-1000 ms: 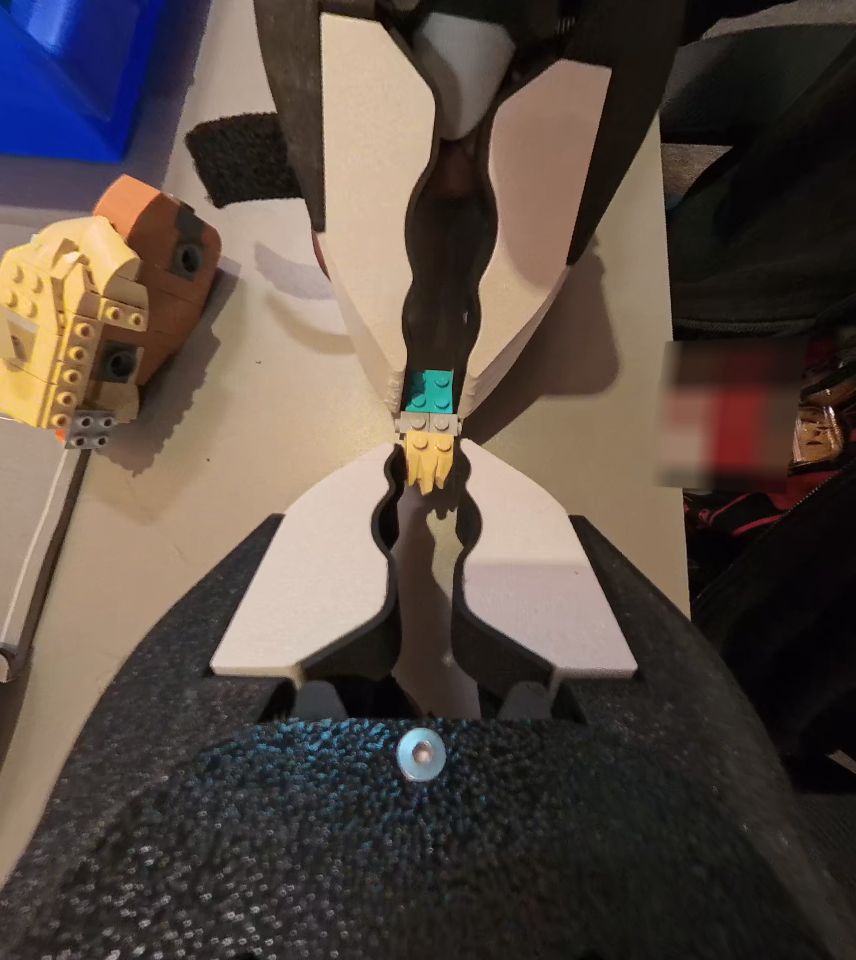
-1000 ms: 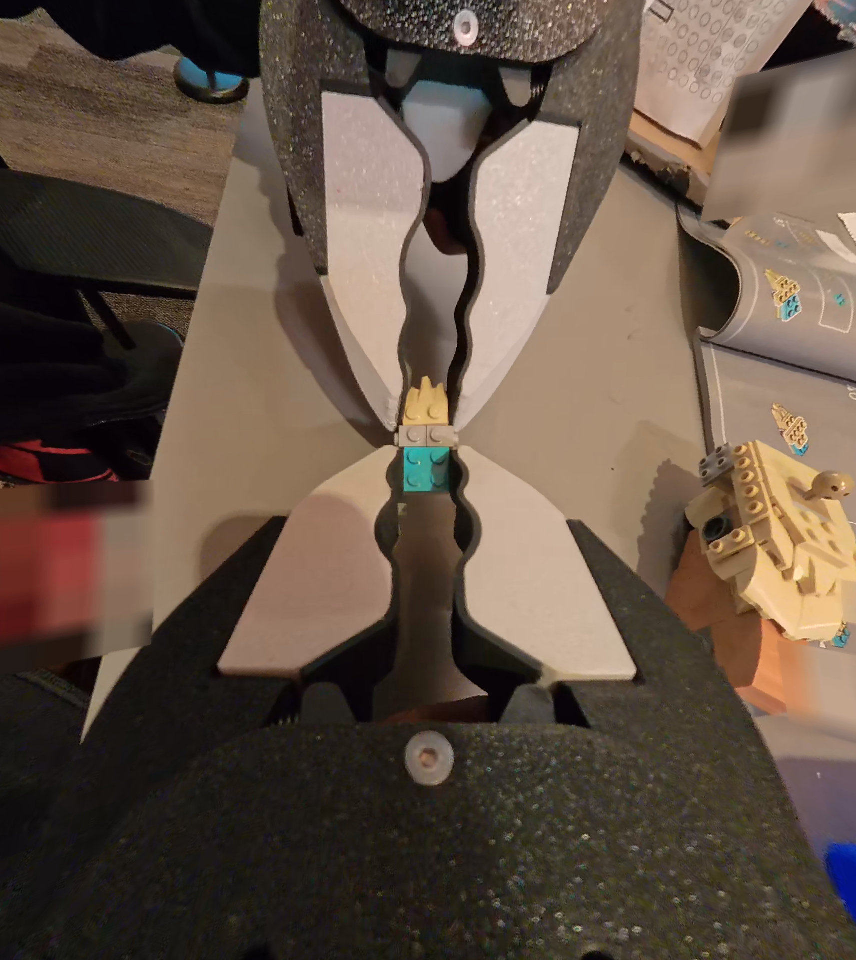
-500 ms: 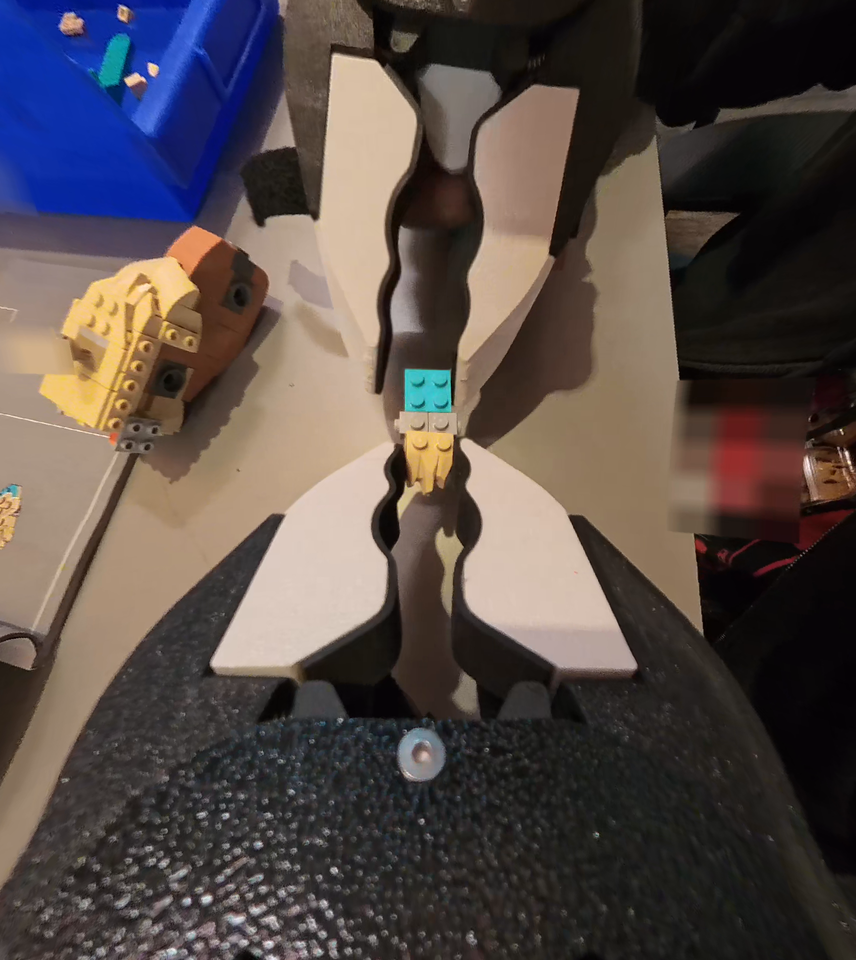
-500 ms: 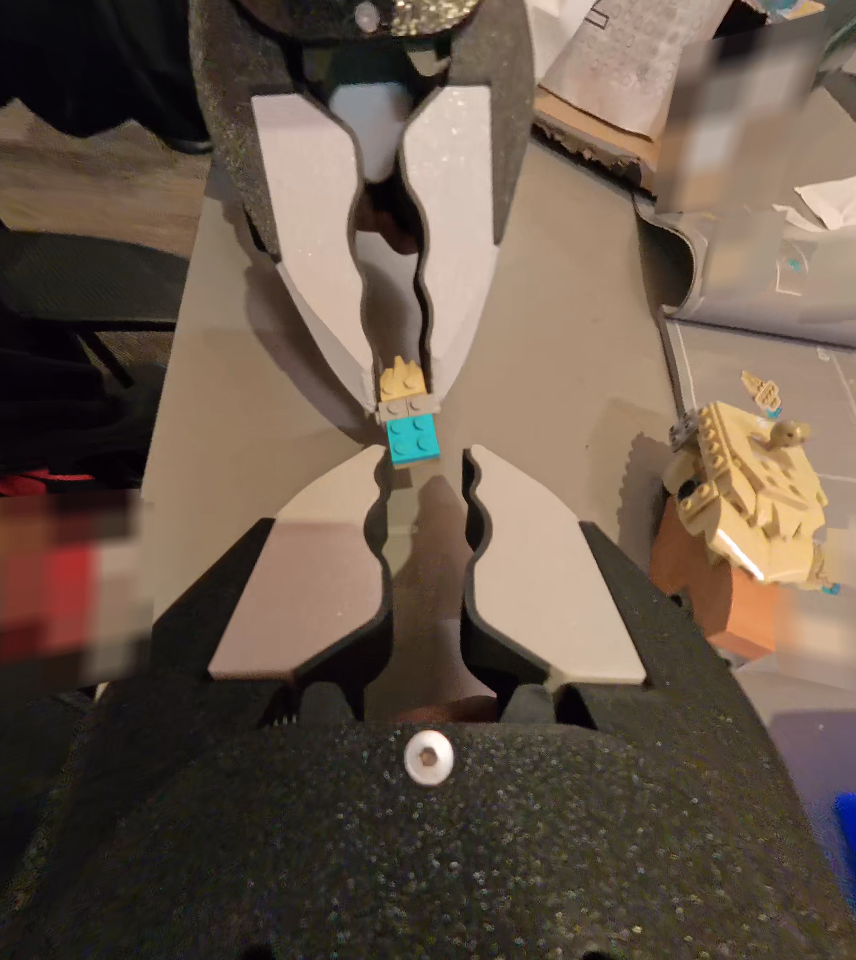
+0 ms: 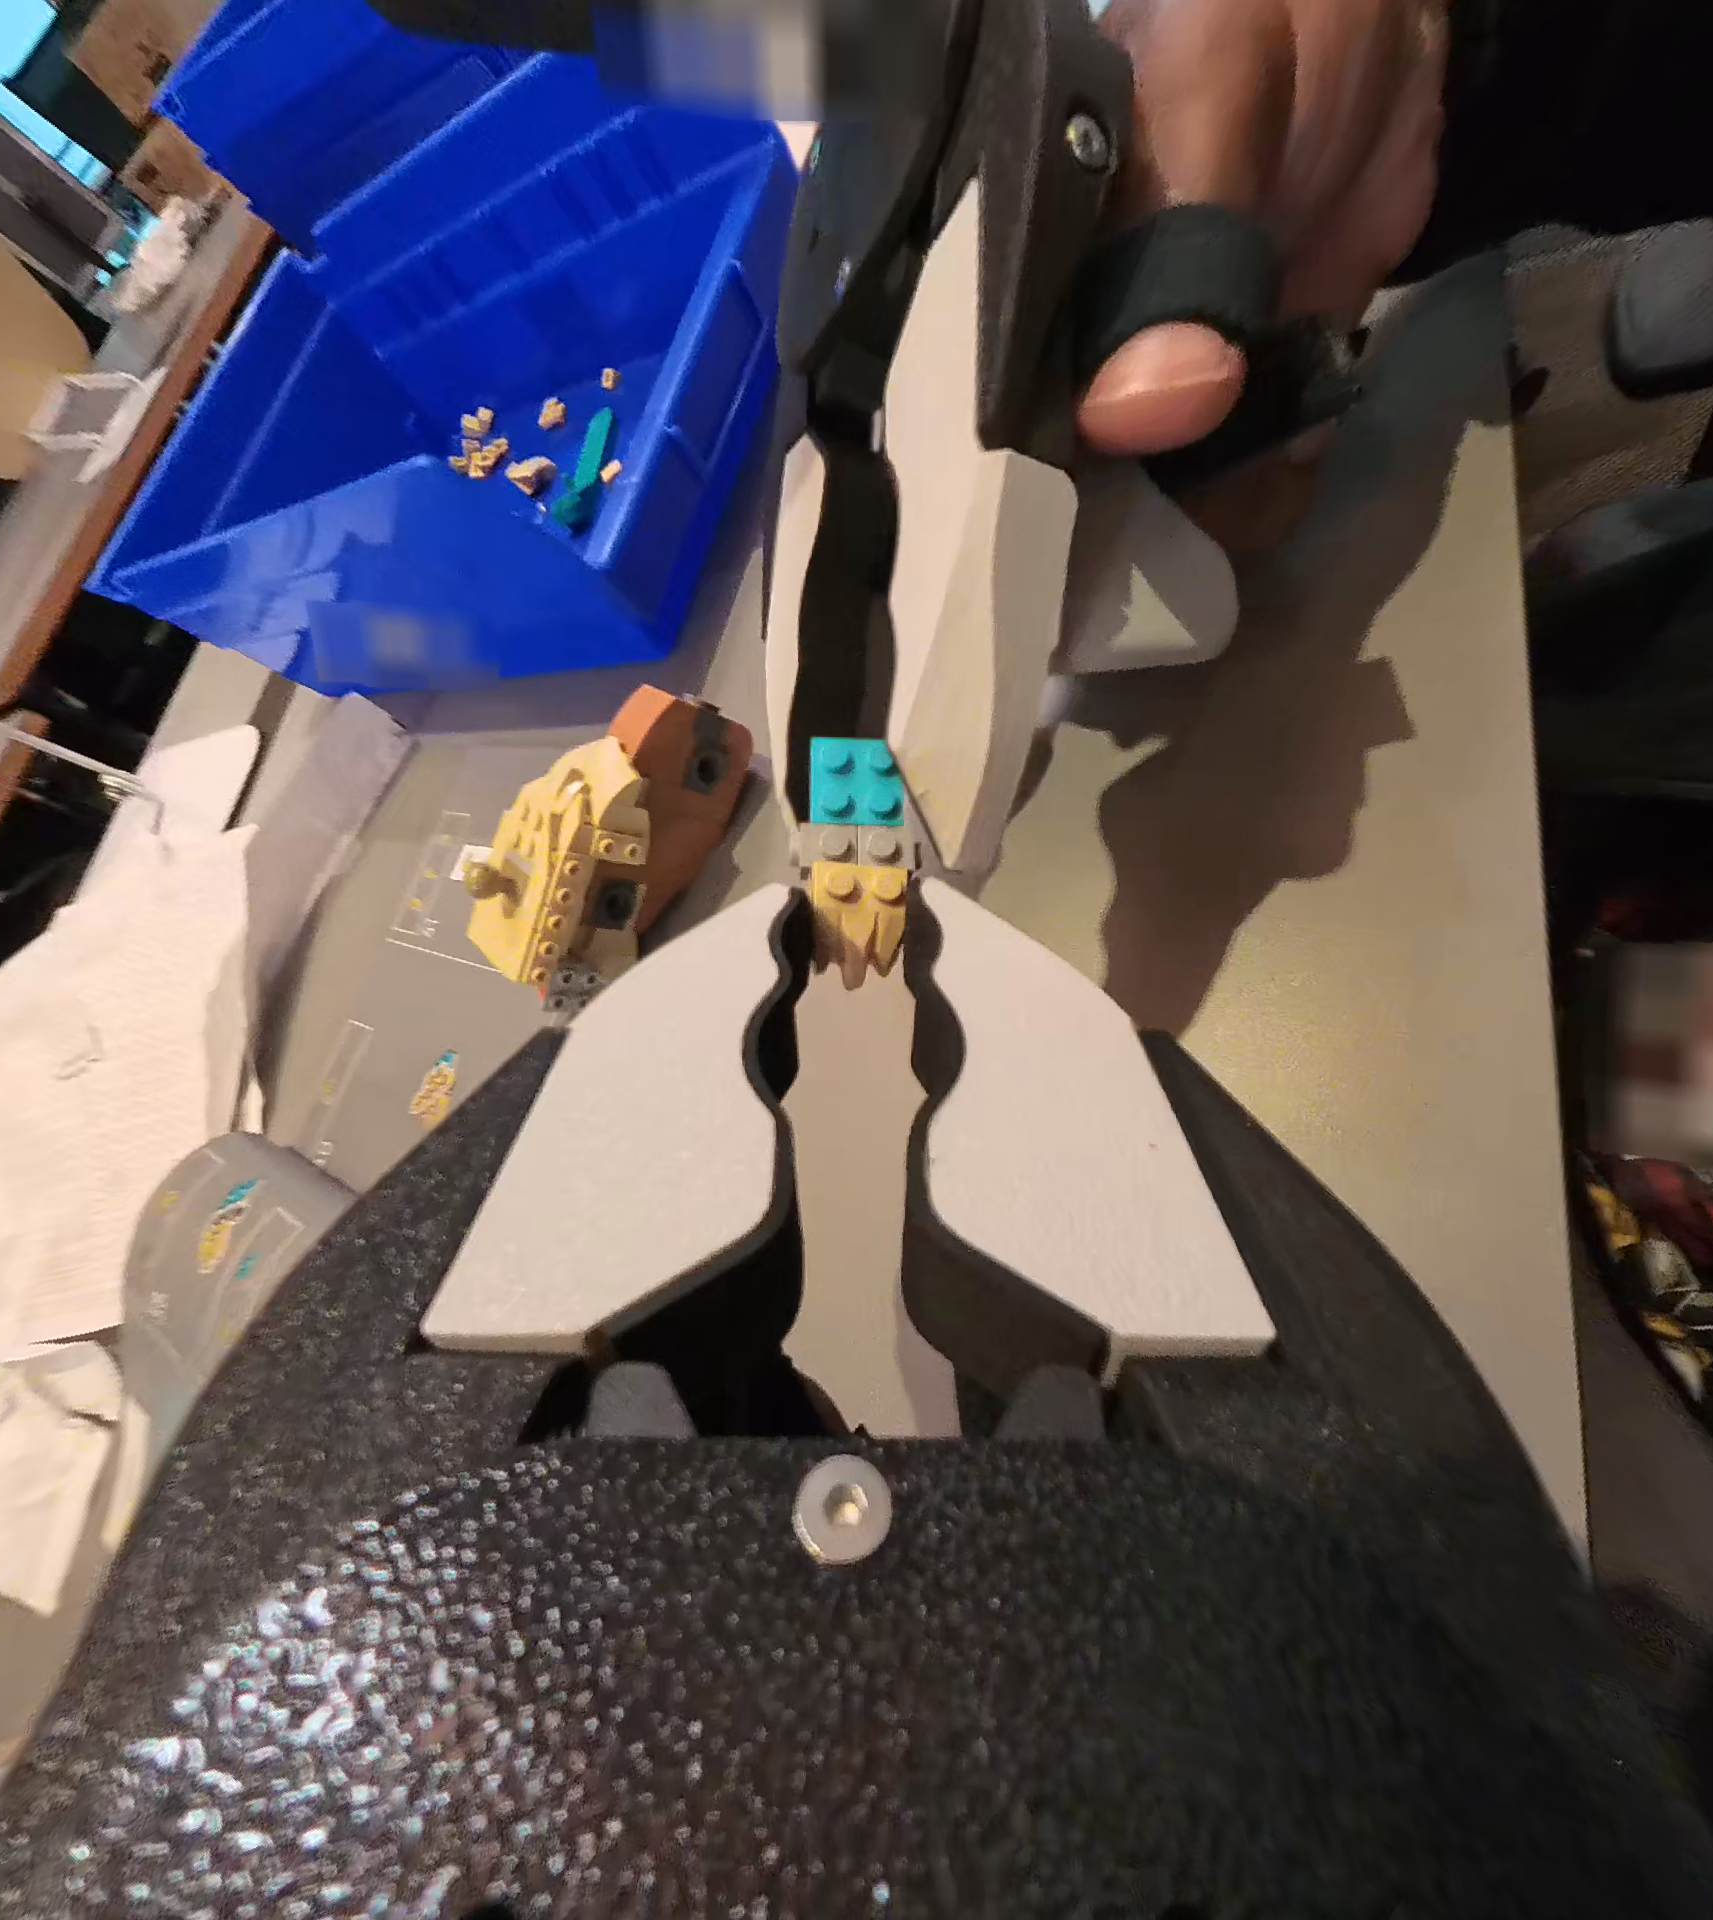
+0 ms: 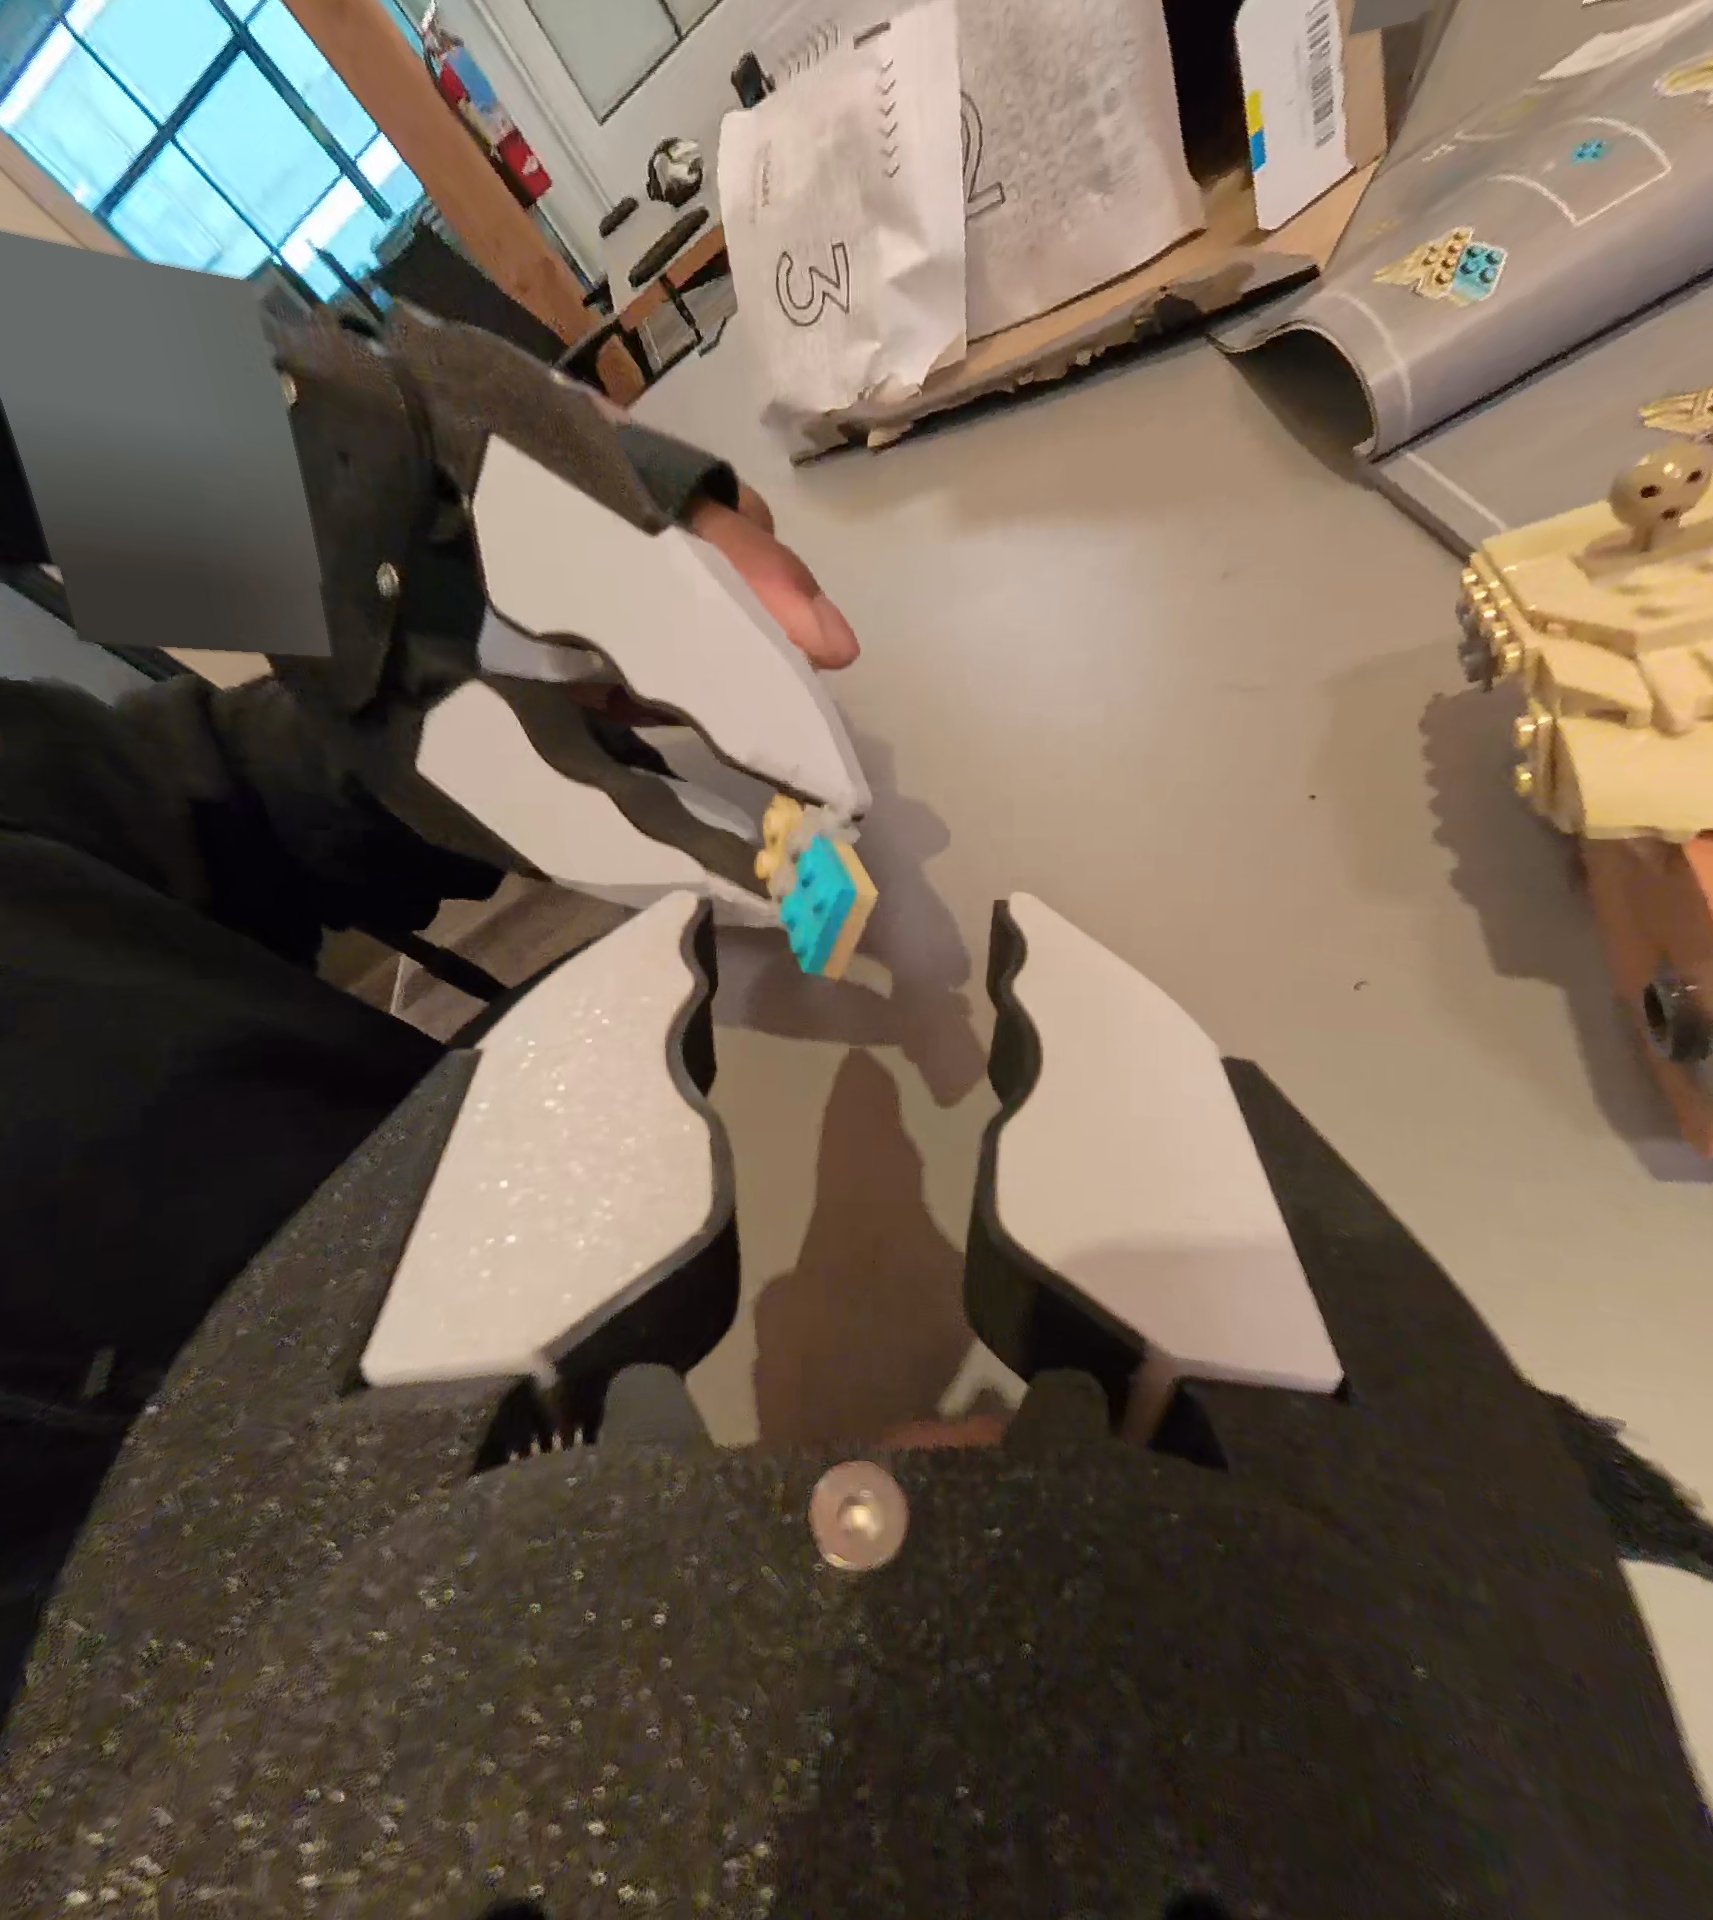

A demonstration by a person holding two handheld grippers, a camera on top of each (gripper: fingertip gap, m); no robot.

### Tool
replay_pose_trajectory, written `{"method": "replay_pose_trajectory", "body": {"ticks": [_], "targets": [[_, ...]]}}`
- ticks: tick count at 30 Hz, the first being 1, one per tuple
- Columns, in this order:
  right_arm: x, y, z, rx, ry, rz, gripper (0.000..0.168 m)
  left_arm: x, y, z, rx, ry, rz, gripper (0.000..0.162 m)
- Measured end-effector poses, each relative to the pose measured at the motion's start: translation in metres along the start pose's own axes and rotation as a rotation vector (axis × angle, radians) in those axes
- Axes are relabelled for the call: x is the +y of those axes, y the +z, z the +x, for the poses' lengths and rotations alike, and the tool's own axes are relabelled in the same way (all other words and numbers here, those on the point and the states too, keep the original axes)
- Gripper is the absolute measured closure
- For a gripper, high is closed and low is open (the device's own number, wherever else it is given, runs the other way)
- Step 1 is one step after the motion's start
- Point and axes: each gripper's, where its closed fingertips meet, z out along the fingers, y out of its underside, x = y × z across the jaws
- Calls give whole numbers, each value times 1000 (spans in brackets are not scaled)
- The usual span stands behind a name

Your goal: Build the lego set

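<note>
My left gripper [image 5: 857, 896] is shut on a small lego piece [image 5: 857, 800]: a tan claw part, grey plates and a teal 2x2 plate that sticks out past the fingertips. My right gripper [image 6: 852, 920] is open and empty, a short way from the piece's teal end [image 6: 821, 909]. Its fingers [image 5: 977, 644] show beyond the piece in the left wrist view, tilted. The left gripper's fingers [image 6: 665, 644] show in the right wrist view, above the table. The larger tan and brown lego model [image 5: 613, 842] stands on the table [image 6: 1195, 727], also in the right wrist view [image 6: 1662, 748].
A blue bin [image 5: 395, 540] with several loose pieces stands at the back. An open instruction booklet [image 6: 1558, 208], white paper bags [image 6: 862, 260] and a white paper sheet [image 5: 104, 1039] lie around. The table edge [image 5: 1538, 935] runs close by. A person's hand [image 5: 1247, 208] holds the right gripper. The grippers are tip to tip, or close to it.
My right gripper has let go of the teal end, opened, drawn back and tilted. My left gripper still holds the small piece. Both views have swung upward.
</note>
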Motion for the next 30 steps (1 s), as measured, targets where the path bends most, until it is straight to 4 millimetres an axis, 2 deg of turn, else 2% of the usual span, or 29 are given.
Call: {"method": "replay_pose_trajectory", "body": {"ticks": [8, 24, 30], "targets": [[-11, -1, -6, 40, -13, 63, 133, -2, -2, -4, -111, 128, -37, 145], [-14, -10, -8, 28, -30, 106, 139, -9, -4, -6, -206, 272, -28, 145], [-12, -6, -11, 11, -31, 87, 143, -12, -1, -2, -197, 306, -6, 145]]}}
